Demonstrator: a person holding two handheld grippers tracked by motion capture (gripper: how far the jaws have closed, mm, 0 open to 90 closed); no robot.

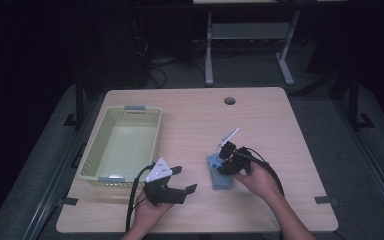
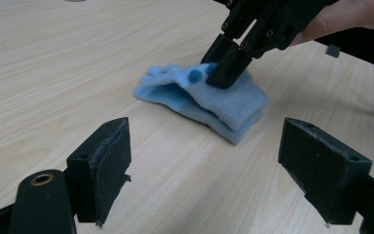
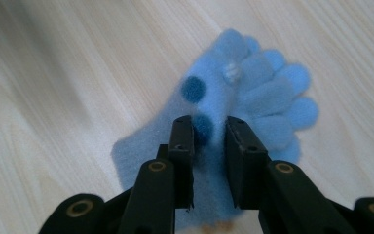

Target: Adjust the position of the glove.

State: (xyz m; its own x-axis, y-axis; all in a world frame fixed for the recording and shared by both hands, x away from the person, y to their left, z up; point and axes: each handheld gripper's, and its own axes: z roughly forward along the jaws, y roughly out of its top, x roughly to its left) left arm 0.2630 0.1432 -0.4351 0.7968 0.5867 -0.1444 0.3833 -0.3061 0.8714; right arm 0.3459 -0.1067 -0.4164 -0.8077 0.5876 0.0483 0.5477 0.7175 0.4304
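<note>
- One light blue knitted glove (image 3: 233,112) lies flat on the table (image 1: 190,125), right of a basket (image 1: 122,145).
- Soft, light and floppy, it will likely sag; bunched fabric mid-palm looks the best hold.
- Right claw (image 3: 209,146) pinches a fold of it, jaws narrowly apart.
- Left claw (image 2: 214,165) hangs released nearby.

A pale yellow-green basket (image 1: 92,159) sits on the left of the wooden table (image 1: 280,130), open side up. Near the far edge there's a round cable hole (image 1: 229,100). Beyond, a grey desk frame (image 1: 250,35) stands on the floor.
</note>
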